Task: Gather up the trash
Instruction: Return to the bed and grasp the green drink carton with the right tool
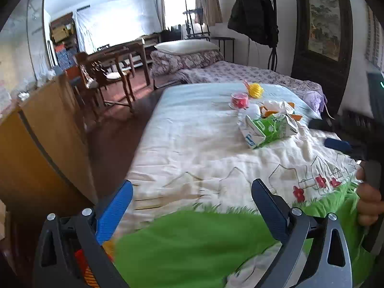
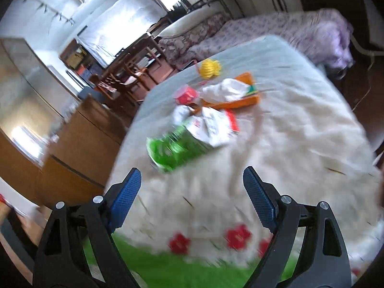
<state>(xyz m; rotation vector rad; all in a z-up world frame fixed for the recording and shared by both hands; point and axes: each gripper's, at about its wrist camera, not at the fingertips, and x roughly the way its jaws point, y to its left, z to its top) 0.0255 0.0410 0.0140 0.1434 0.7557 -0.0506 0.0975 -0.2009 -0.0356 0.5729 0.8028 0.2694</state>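
1. The trash lay in a loose cluster on the bed [image 1: 192, 144], toward its far end and nearer the right edge than the left.
2. Nearest the foot was a crushed green and white carton [image 1: 268, 127], lying on its side on the cream quilt.
3. Just behind it sat an orange box [image 2: 242, 96] with crumpled white paper [image 2: 225, 88] heaped in it.
4. Beside the box, on the side toward the left edge, stood a clear cup with red contents [image 1: 239, 100].
5. A yellow ball-like object [image 1: 255, 90] lay farthest back, close to the blue strip at the far end of the bed.
6. The left tongs [image 1: 192, 206] hung over the green foot of the quilt, jaws wide, with nothing between them.
7. The right tongs [image 2: 192, 194] were spread wide as well, empty, short of the carton and pointed at it.
8. A hand [image 1: 369, 201] showed at the right edge of the left wrist view, gripping a dark handle.
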